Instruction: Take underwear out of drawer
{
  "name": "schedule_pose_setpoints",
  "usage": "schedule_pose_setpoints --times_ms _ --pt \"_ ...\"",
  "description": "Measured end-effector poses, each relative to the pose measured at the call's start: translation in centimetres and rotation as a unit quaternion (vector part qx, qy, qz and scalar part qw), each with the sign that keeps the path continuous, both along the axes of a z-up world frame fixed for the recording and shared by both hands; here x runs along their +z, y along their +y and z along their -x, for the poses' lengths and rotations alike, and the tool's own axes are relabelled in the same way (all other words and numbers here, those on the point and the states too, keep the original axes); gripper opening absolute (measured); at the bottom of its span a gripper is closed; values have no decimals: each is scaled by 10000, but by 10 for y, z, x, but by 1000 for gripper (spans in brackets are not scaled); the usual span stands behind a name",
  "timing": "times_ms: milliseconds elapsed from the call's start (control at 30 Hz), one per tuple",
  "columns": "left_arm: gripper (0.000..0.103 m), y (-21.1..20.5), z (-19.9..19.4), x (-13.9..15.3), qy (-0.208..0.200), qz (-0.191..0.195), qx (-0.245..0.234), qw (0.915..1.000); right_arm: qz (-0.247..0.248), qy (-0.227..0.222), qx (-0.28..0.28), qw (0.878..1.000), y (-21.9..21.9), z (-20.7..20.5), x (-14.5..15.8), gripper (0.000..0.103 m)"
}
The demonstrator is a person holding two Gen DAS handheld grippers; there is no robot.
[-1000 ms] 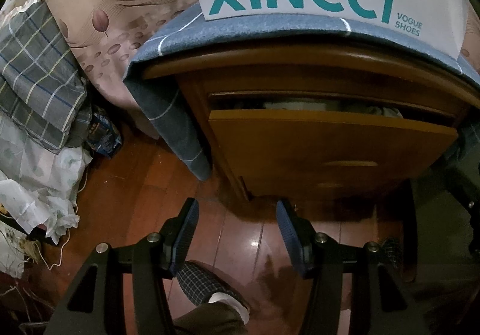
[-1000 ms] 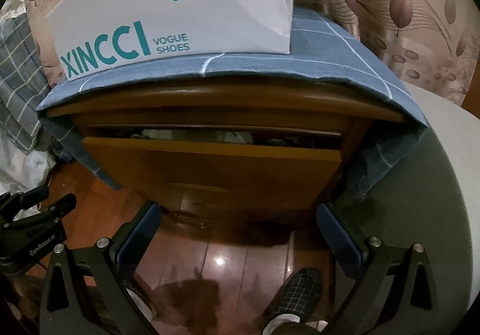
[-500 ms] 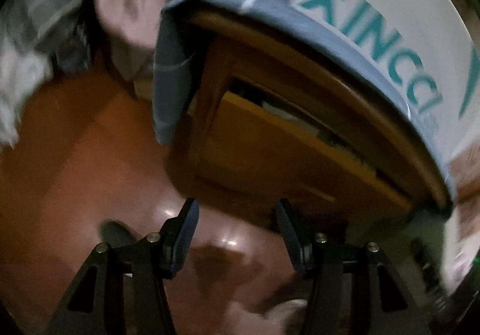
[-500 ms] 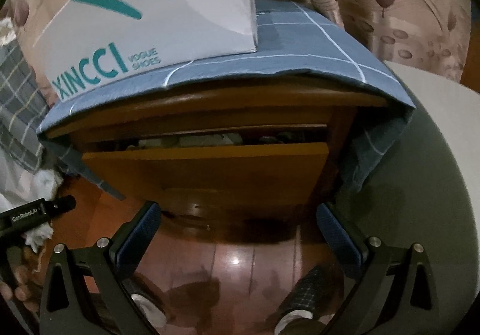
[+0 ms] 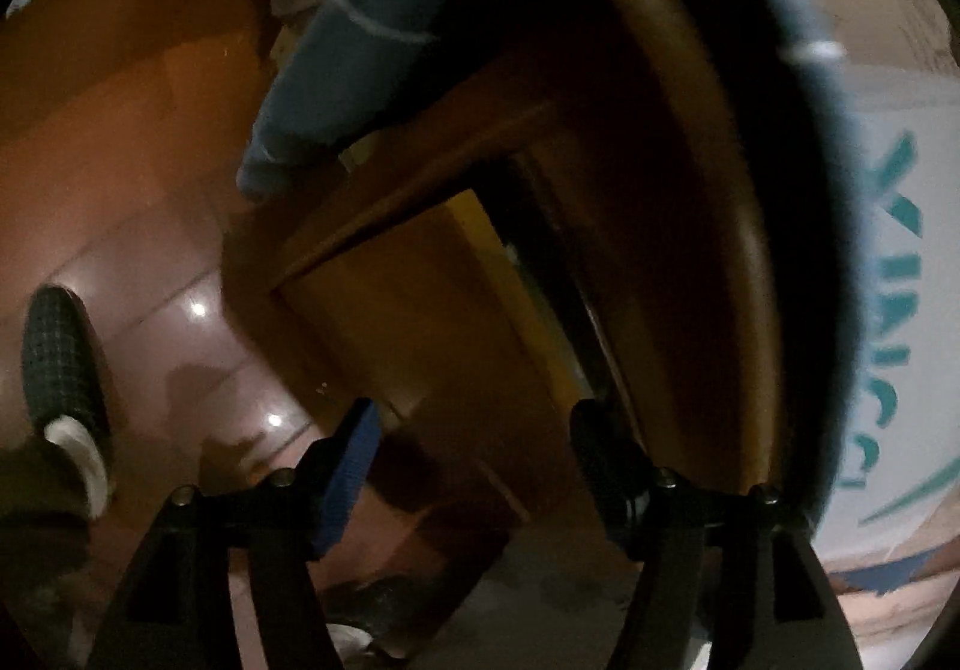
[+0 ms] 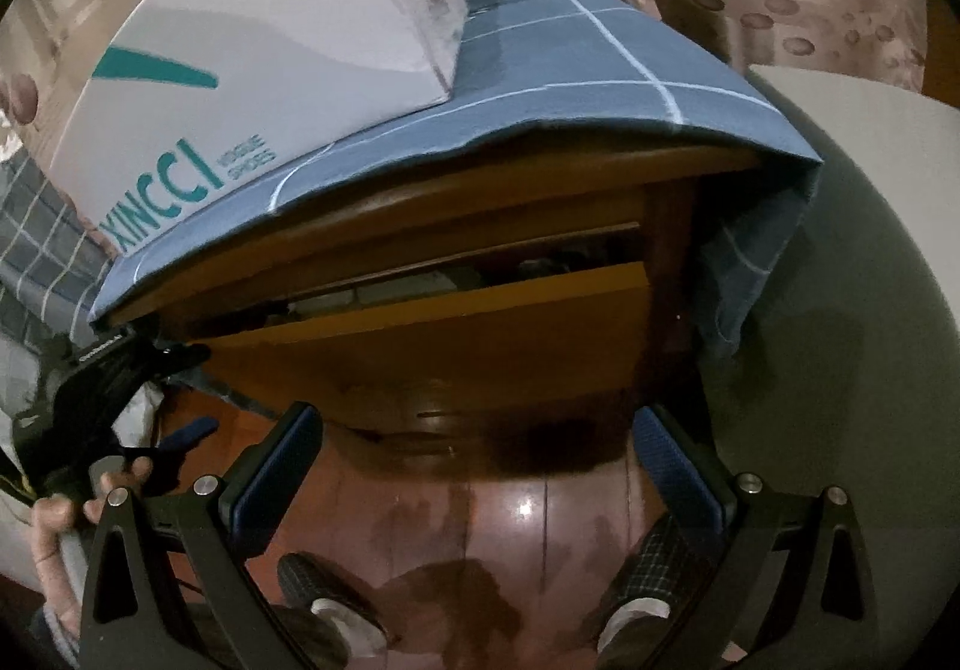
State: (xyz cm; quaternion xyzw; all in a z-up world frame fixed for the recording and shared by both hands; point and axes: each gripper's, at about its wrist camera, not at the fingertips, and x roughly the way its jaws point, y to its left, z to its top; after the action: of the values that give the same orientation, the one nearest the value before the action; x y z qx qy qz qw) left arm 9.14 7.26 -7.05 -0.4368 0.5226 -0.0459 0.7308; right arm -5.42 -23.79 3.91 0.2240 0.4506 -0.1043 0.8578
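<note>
Two tongs are out in front of the nightstand and neither holds anything. My left tongs (image 5: 471,466) are rolled sideways, their jaws opening with nothing between them, close to the left corner of the drawer (image 6: 432,328). My right tongs (image 6: 474,466) hang wide open over the wooden floor (image 6: 522,526), below the drawer front. The drawer stands only a crack open; pale and dark fabric (image 6: 408,283) shows in the slit, probably the underwear, though I cannot tell which piece. The gap looks too narrow for a finger, so reaching in now could jam against the front panel. Pulling hard at one corner could skew the drawer, or snag the blue checked cloth (image 6: 600,69) and shift the shoe box (image 6: 258,63) resting on it.
</note>
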Motion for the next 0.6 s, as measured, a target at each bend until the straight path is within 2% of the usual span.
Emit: schedule_pose_setpoints --times_ms 200,267,333,367,433,600 --pt "68 -8 -4 -17 -72 539 336 9980 -182 -16 -69 9998 -6 2 -1 103" --pt "72 -7 -2 -24 -54 671 452 9967 -246 7 -65 9997 -7 1 -1 103" --pt "83 -4 1 -34 66 887 557 9945 -203 3 -60 9998 -7 1 0 103" --pt "85 -2 2 -41 121 1087 664 9918 -152 -17 -58 9999 -7 1 2 103" --pt "94 -2 4 -50 158 1249 758 9891 8 -71 -81 9999 -8 1 6 103" --pt "103 -1 4 -65 206 1460 914 9848 164 -158 -236 9995 -14 5 12 103"
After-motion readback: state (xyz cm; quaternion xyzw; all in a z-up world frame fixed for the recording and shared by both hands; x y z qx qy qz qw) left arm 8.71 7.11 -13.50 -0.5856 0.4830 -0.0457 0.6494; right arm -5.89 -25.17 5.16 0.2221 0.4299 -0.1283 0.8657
